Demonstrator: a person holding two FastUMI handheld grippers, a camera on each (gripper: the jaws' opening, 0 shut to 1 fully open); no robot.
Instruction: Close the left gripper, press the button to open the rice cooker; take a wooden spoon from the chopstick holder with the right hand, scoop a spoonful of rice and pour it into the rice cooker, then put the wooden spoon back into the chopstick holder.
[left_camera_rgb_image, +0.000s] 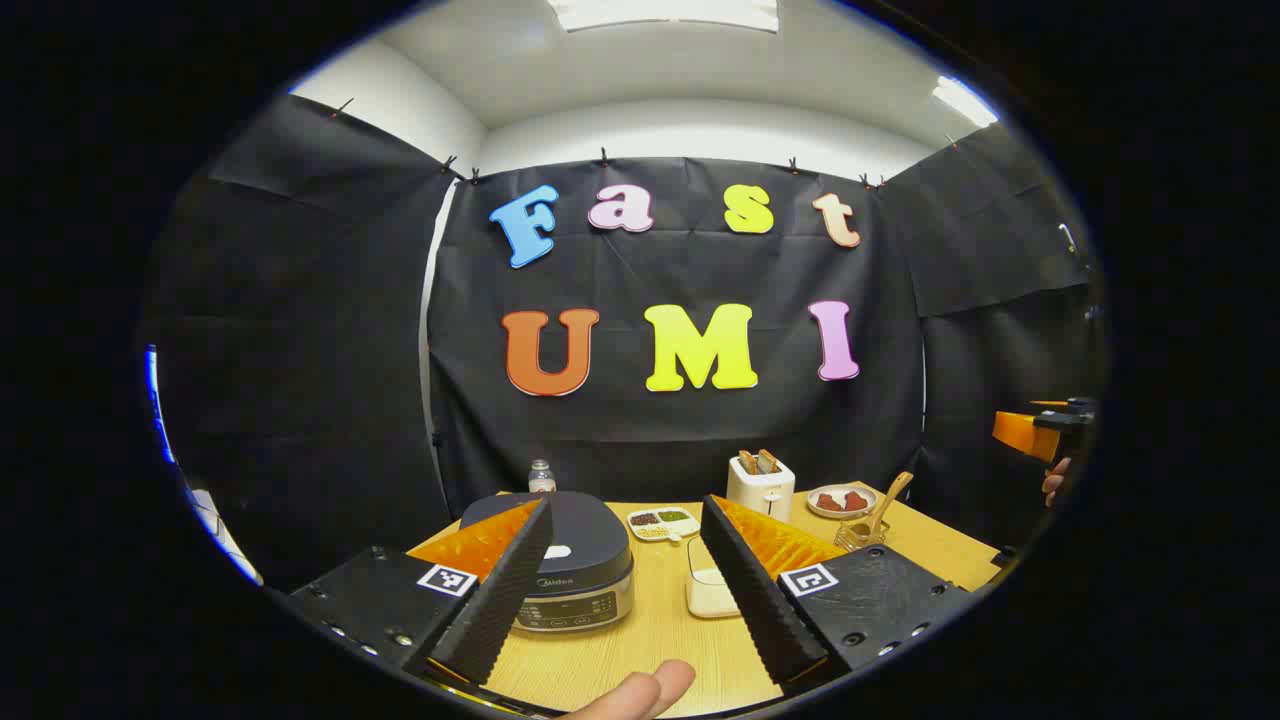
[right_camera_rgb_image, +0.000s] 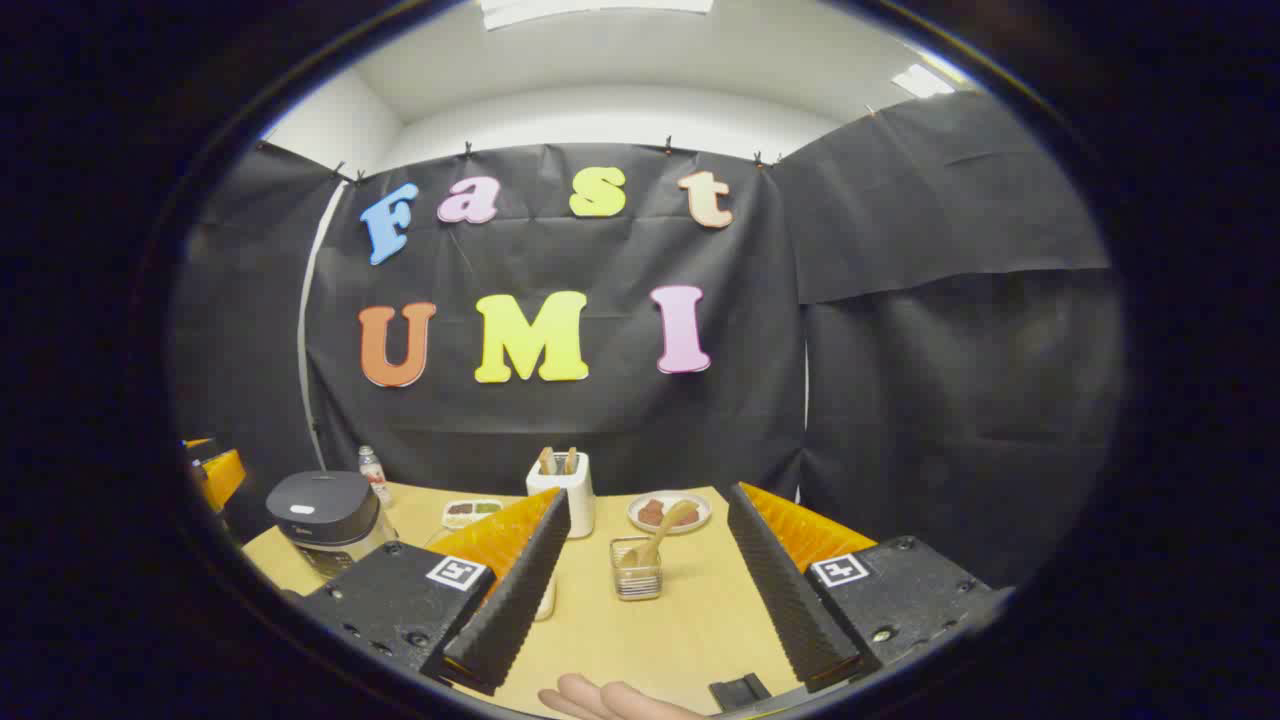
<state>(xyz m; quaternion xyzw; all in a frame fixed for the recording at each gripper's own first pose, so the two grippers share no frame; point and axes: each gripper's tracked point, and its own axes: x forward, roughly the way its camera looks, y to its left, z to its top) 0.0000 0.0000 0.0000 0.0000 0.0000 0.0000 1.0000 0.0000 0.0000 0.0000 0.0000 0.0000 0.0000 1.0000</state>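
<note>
both grippers, left gripper (left_camera_rgb_image: 625, 585) and right gripper (right_camera_rgb_image: 645, 590), stood released and empty over the table (left_camera_rgb_image: 650, 640), rice cooker (left_camera_rgb_image: 565, 560) lid down just ahead between the left's fingers, wooden spoon (right_camera_rgb_image: 655, 545) in the chopstick holder (right_camera_rgb_image: 637, 578) ahead of the right, so i judged nothing begun: the left had to clench first, then press the button (left_camera_rgb_image: 557, 551).

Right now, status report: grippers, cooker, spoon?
Left gripper open, above table, cooker ahead. Right gripper open, empty. Rice cooker lid down. Wooden spoon in holder. Nothing in the way.
</note>
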